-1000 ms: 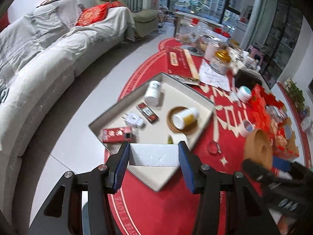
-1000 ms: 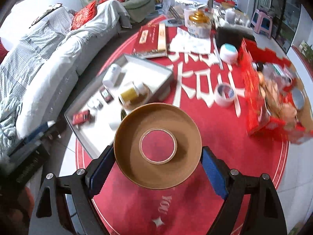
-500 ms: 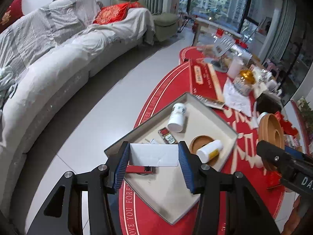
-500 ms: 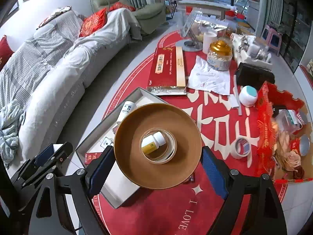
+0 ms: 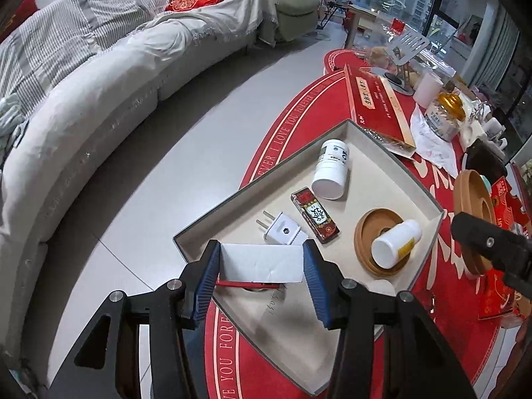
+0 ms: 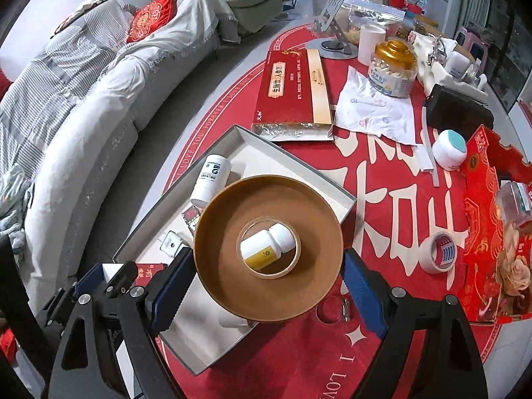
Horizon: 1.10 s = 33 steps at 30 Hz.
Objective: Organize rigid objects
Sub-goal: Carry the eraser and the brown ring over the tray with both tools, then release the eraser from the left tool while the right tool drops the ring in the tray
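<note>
White box [image 5: 262, 263] between left hand-held gripper [image 5: 262, 277] pads

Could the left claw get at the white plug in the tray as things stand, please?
Probably not yet: the left claw is shut on a white box, so its jaws are occupied. The white plug itself lies uncovered in the tray, just beyond the box.

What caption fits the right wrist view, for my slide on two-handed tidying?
Right gripper holds a brown tape roll above the tray.
</note>
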Each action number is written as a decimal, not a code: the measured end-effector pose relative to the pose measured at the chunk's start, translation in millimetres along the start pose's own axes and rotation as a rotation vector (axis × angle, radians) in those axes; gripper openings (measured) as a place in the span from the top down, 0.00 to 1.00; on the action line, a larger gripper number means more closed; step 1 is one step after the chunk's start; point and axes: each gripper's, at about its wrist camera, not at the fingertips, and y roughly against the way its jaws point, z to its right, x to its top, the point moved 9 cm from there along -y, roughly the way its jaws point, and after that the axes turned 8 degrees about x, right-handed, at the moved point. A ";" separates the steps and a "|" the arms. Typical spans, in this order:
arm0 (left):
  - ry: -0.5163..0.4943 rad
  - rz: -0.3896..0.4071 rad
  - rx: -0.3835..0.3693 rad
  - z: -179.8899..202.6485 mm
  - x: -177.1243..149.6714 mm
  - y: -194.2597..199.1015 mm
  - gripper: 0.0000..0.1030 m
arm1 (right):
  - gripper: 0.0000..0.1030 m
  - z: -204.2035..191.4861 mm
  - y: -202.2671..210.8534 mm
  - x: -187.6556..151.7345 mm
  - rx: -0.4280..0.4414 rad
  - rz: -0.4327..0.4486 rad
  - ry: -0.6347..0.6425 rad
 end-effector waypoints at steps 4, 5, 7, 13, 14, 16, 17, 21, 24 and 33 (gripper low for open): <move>-0.003 -0.005 0.005 -0.5 0.4 -3.5 0.48 | 0.15 2.9 -6.1 1.7 -0.003 -0.009 -0.008; -0.003 -0.008 0.005 0.2 0.4 -4.8 0.48 | 0.15 3.1 -6.8 1.9 -0.003 -0.010 -0.008; -0.004 -0.013 0.007 0.5 -0.1 -7.0 0.48 | 0.15 4.2 -9.0 1.6 0.000 -0.011 -0.013; -0.010 -0.024 0.006 2.7 -2.3 -11.7 0.48 | 0.15 5.1 -15.8 -1.3 0.007 -0.025 -0.026; -0.012 -0.025 0.007 3.1 -2.5 -12.0 0.48 | 0.15 5.4 -16.8 -1.3 0.007 -0.027 -0.027; -0.013 -0.027 0.007 4.0 -2.6 -13.6 0.48 | 0.15 6.1 -18.6 -1.1 0.006 -0.030 -0.027; -0.013 -0.029 0.007 4.2 -2.8 -14.6 0.48 | 0.15 6.3 -19.3 -0.9 0.004 -0.031 -0.027; -0.013 -0.036 0.008 5.0 -2.7 -18.4 0.48 | 0.15 8.4 -20.3 1.4 -0.011 -0.015 -0.035; -0.015 -0.039 0.007 6.1 -2.0 -20.9 0.48 | 0.15 10.5 -22.3 5.8 -0.014 -0.004 -0.051; -0.044 -0.052 0.002 18.2 -2.2 -30.8 0.48 | 0.15 -4.1 -41.3 12.3 -0.004 -0.020 -0.016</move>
